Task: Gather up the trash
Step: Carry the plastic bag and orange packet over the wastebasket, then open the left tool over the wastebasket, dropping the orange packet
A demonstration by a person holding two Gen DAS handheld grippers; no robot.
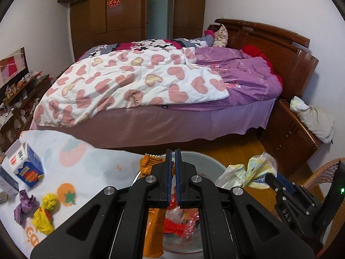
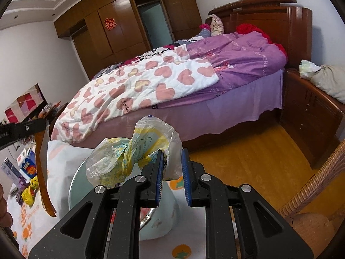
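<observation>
- Progress looks to me about halfway: the metal basin (image 1: 212, 164) serving as the bin already holds red and pink scraps (image 1: 179, 220), while several pieces lie uncollected on the bench (image 1: 97, 161).
- Left gripper (image 1: 173, 179): its fingers (image 1: 169, 177) are nearly closed, with only a thin slit between the blue pads, and they pinch the orange snack wrapper (image 1: 151, 196). The wrapper hangs down over the basin at about 6 o'clock from the fingertips. In the right wrist view the same wrapper (image 2: 42, 172) dangles as a long strip from that gripper (image 2: 32, 127) at 9 o'clock.
- Right gripper (image 2: 172, 177): the fingers (image 2: 159, 172) stand partly apart. The crumpled clear plastic bag with yellow print (image 2: 138, 151) is bunched against the left pad and bulges toward 10 o'clock. A fold of it lies in the gap, yet the right pad (image 2: 185, 177) looks clear of it, so I judge the hold to be loose or being let go; I cannot tell for sure.
- That bag (image 1: 250, 172) hovers above the basin rim at about 2 o'clock in the left wrist view, beside the right gripper (image 1: 280, 185).
- Left to collect, at about 8 o'clock on the bench: a yellow crumpled wrapper (image 1: 46, 213), a purple crumpled wrapper (image 1: 24, 205) touching or just beside it, and a blue and white carton (image 1: 24, 164) farther back.
- Both held pieces sit over the basin, so dropping them seems the step in hand.
</observation>
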